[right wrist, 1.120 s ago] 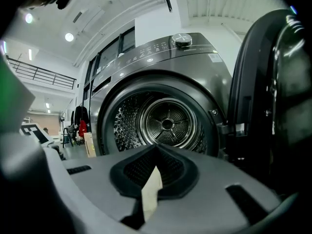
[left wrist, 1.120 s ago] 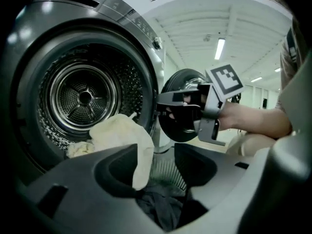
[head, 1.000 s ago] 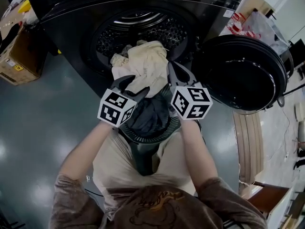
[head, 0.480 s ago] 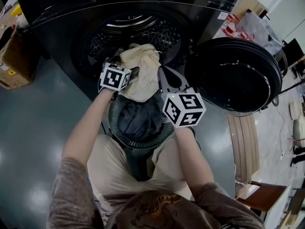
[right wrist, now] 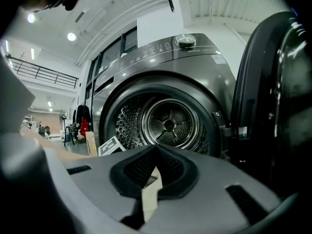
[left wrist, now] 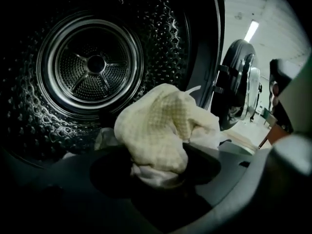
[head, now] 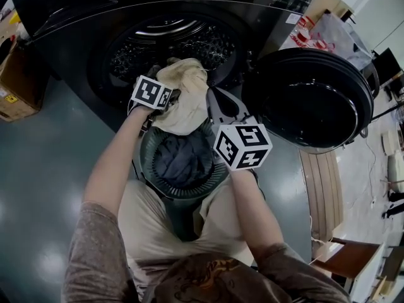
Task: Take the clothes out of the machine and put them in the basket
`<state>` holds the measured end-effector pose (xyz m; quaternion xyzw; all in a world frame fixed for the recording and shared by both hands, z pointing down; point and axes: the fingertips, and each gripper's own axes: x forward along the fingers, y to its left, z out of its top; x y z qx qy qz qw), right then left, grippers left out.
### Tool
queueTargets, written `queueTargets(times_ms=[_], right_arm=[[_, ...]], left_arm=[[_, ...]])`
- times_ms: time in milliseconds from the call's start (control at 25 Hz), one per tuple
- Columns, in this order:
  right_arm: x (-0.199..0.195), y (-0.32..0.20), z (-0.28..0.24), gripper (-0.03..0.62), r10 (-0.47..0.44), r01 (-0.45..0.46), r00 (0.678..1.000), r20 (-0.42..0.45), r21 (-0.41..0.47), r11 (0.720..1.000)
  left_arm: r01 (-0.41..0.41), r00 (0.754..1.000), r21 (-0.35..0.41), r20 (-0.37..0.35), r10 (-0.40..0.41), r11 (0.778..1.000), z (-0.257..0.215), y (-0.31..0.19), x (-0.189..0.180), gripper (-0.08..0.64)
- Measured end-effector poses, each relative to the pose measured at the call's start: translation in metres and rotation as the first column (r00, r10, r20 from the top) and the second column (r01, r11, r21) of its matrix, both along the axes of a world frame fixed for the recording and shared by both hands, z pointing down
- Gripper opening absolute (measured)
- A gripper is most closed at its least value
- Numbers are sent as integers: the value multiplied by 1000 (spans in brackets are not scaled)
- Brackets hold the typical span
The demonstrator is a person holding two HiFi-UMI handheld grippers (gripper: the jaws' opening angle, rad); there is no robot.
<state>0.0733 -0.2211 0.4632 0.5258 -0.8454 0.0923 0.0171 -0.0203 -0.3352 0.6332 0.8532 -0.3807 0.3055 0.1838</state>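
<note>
A cream cloth hangs out of the dark washer's drum over the round grey basket, which holds a dark garment. My left gripper is at the cloth's left side by the drum mouth. Its jaws have just been closing and squeeze a bunch of the cream cloth. My right gripper stands at the cloth's right side, shut on a thin fold of the cream cloth. The left gripper view shows the drum deep behind the cloth.
The washer door stands swung open on the right. A cardboard box sits on the floor at the left. The person's legs are right behind the basket. Bags lie beyond the door.
My left gripper has left the spot above the basket and gone forward to the drum mouth, taking the cloth higher up on its left. The right gripper has kept still.
</note>
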Motion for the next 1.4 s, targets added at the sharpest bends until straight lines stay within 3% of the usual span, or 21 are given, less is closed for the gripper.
queueTargets(times_ms=[160, 240, 360, 560, 960, 1200, 1280, 1400], right_arm=[[0, 1, 0, -2, -3, 3, 1000, -9, 2, 1000], [1, 1, -1, -2, -1, 1, 1000, -12, 4, 1000], [2, 2, -3, -2, 4, -4, 1000, -15, 9, 1000], [10, 2, -5, -2, 30, -30, 999, -14, 14, 999], [2, 1, -4, -2, 25, -24, 999, -26, 20, 1000], [-1, 5, -6, -2, 13, -12, 999, -41, 23, 1000], [0, 5, -6, -2, 14, -13, 999, -44, 24, 1000], [3, 6, -6, -2, 18, -17, 999, -39, 23, 1000]], left_arm=[[-7, 1000, -6, -11, 7, 1000, 1, 8, 2, 230], [-11, 999, -15, -36, 10, 1000, -2, 15, 5, 149], [-30, 998, 9, -48, 30, 1000, -9, 31, 9, 124], [-128, 987, 39, -98, 131, 991, -26, 82, 25, 115], [-262, 946, 2, -199, 257, 965, -27, 194, 44, 115], [-371, 910, -62, -227, 349, 927, -12, 242, 58, 129], [-376, 905, -72, -245, 349, 924, -8, 247, 62, 181], [-322, 916, -42, -266, 300, 946, -10, 236, 62, 290]])
